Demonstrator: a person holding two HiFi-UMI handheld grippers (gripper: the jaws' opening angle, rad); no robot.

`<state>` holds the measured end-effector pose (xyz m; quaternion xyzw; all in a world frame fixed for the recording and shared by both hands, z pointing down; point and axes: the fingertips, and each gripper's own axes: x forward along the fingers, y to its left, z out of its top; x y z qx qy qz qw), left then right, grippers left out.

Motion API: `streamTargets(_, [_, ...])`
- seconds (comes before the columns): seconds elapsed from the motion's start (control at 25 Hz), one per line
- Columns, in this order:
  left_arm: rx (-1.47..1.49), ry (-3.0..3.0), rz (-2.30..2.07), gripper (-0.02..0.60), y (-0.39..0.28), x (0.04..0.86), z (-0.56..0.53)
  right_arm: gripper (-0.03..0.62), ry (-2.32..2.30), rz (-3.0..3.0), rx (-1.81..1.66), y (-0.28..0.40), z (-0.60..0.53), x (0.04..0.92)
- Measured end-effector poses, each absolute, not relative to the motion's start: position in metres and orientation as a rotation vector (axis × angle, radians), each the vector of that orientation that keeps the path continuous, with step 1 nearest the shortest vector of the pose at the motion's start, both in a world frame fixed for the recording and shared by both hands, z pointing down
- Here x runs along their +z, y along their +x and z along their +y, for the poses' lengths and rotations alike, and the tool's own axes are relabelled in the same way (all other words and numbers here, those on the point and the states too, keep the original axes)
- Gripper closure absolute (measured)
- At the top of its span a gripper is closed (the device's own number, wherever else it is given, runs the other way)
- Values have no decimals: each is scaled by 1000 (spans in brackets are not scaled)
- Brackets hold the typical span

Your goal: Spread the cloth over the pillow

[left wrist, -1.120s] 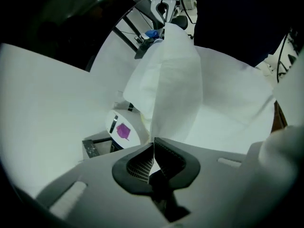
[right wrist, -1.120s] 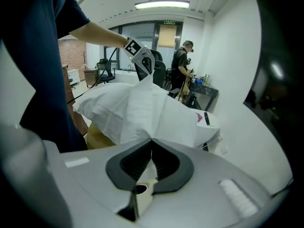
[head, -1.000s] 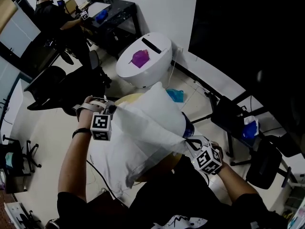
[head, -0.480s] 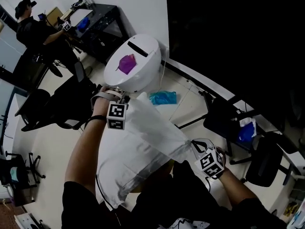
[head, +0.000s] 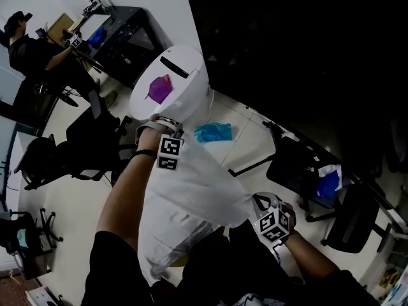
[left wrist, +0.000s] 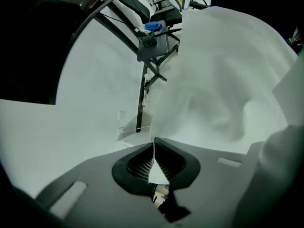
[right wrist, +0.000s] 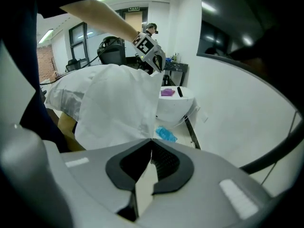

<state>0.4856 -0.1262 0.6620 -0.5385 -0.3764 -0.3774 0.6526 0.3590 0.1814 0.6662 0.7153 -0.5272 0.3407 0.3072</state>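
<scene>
A white cloth (head: 191, 203) is held stretched in the air between the left gripper (head: 169, 146), at its far upper corner, and the right gripper (head: 260, 204), at its nearer, lower corner. Beyond the cloth, a purple object (head: 159, 88) is seen on a round white stand (head: 185, 101). A blue bag (head: 212, 132) lies on the floor (head: 76, 196) beside it.
</scene>
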Motion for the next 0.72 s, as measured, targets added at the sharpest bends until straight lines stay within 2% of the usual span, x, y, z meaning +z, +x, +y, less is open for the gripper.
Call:
streamTargets(0.4, [-859, -1179, -833, 583, 538, 704, -128, 583, 1881, -1360, 915, 384, 176, 696])
streamTargets(0.72, [-938, -1132, -896, 581, 530, 749, -128, 583, 1791, -1399, 941, 381, 172, 735])
